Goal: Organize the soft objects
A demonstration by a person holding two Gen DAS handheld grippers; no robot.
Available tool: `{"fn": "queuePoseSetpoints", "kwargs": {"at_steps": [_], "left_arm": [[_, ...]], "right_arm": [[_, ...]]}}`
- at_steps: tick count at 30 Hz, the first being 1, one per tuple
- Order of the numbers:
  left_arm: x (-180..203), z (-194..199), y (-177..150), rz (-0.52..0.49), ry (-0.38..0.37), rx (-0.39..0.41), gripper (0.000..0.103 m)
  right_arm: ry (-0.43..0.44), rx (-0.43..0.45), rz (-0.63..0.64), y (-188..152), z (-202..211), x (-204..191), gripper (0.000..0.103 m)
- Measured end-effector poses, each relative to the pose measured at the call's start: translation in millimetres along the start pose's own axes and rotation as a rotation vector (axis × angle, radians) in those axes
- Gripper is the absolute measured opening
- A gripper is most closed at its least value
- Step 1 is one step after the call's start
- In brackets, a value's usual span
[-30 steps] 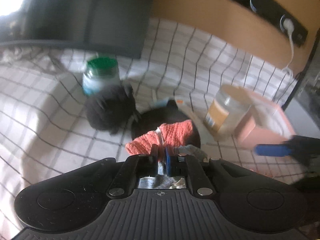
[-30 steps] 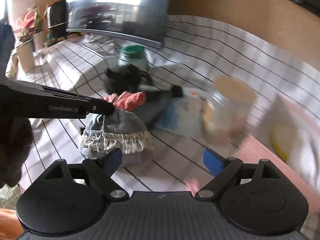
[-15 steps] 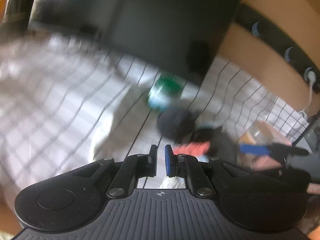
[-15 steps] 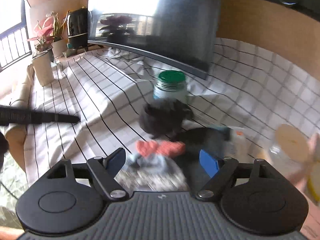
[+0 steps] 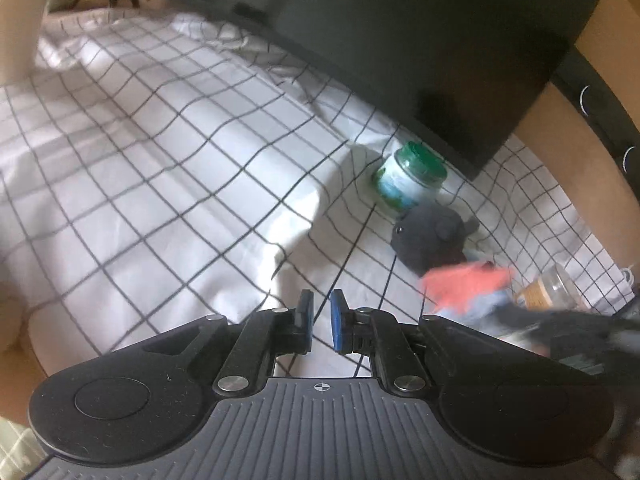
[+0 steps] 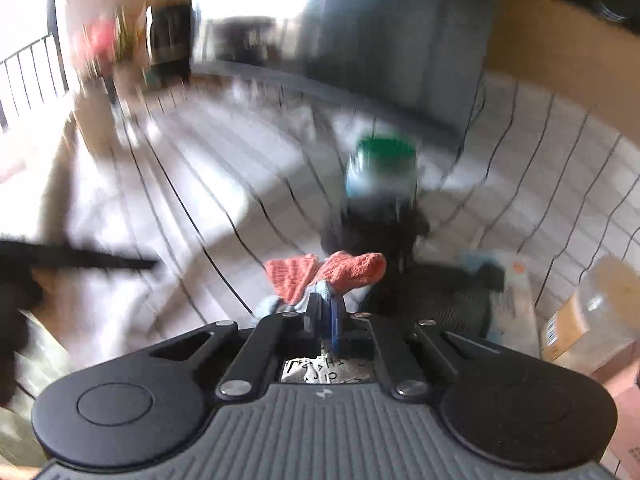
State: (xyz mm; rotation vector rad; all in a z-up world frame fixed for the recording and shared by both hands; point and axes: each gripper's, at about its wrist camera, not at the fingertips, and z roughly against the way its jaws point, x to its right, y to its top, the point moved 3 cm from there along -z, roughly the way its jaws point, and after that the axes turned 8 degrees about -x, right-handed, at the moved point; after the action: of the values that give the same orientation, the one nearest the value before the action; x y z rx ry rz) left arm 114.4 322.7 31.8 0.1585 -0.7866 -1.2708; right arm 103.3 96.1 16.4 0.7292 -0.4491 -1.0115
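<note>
Left hand-held gripper point(image 5: 321, 322): blue pads nearly together with a thin gap, nothing between them, clenched on air over bare cloth.

Right hand-held gripper point(image 6: 325, 317): jaws closing, pads pinched on the pale blue-grey fabric bundle with an orange-red knitted top point(image 6: 326, 276). Bundle sits right at the fingertips; the view is blurred, so I can't tell whether it is lifted off the cloth. From the left wrist view the same bundle shows at near right, smeared.

Surface: counter covered by a white cloth with a thin black grid point(image 5: 160, 184), wrinkled, with a raised fold running from the near centre toward the far left. Bright sun patches on the left half.

Just past the bundle: a dark grey round plush toy point(image 5: 434, 238), touching or just beside it. Beyond the plush, just beside it, a white jar with a green screw lid point(image 5: 412, 180), upright. To the right of the bundle, a dark flat fabric piece point(image 6: 444, 294) with light blue packaging point(image 6: 516, 300) at its edge, then a clear plastic jar with a tan label point(image 6: 592, 312) at far right, and a pink box point(image 6: 624, 384) nearer.

Far: a large black monitor point(image 5: 420, 40) stands along the back of the counter, against a tan wall point(image 5: 560, 152). Far left in the right wrist view: bright window with dark railing bars point(image 6: 36, 68), heavily blurred.
</note>
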Motion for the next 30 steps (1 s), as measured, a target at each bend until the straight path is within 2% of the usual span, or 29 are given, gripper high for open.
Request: {"fn": "queuePoseSetpoints", "kwargs": {"at_steps": [3,5,7,11,15,16,17,18,20,22,27,28,30], "left_arm": [[4.8,-3.9,-3.6,-0.007,-0.010,-0.023,0.010],[14.4,-9.3,-7.2,-0.012,-0.037,-0.059,0.010],[30.9,-14.8,-12.9,-0.043,-0.062,-0.097,0.010],[65.1,-23.1,-28.8,-0.107,-0.092,-0.157,0.010],[103.3,-32.3,-53.9,-0.194,-0.080,-0.242,0.010],[117.2,-33.7,-62.1,-0.241,-0.080,-0.266,0.010],[128.7,-34.2,-68.3,-0.283,-0.085,-0.275,0.010],[140.6,-33.9,-74.1,-0.328,-0.092,-0.273,0.010],[165.9,-31.8,-88.2,-0.432,-0.097,-0.257,0.011],[188.2,-33.9,-102.6,-0.525,-0.088,-0.245,0.014],[222.4,-55.5,-136.9,-0.767,-0.032,-0.285,0.015],[224.7,-60.1,-144.0,-0.834,-0.009,-0.304,0.016],[222.7,-63.1,-148.5,-0.896,0.012,-0.309,0.018]], "right_arm": [[0.042,0.038,-0.016,-2.3,36.8,6.0,0.004],[0.081,-0.006,-0.053,-14.9,41.1,13.0,0.004],[0.106,-0.092,-0.110,-37.6,38.0,22.3,0.004],[0.071,-0.238,-0.225,-84.7,24.4,46.5,0.004],[0.056,-0.270,-0.240,-115.4,30.5,62.8,0.009],[0.053,-0.256,-0.229,-116.1,37.7,66.7,0.011],[0.039,-0.231,-0.214,-116.4,45.5,71.1,0.023],[0.012,-0.203,-0.197,-115.0,51.8,76.7,0.043],[-0.083,-0.130,-0.141,-116.0,64.0,87.0,0.067],[-0.153,-0.090,-0.104,-118.8,65.5,98.1,0.069],[-0.175,-0.158,-0.184,-129.4,36.3,133.3,0.069],[-0.195,-0.163,-0.173,-132.9,32.7,137.8,0.068],[-0.250,-0.171,-0.151,-140.3,32.5,143.9,0.068]]}}
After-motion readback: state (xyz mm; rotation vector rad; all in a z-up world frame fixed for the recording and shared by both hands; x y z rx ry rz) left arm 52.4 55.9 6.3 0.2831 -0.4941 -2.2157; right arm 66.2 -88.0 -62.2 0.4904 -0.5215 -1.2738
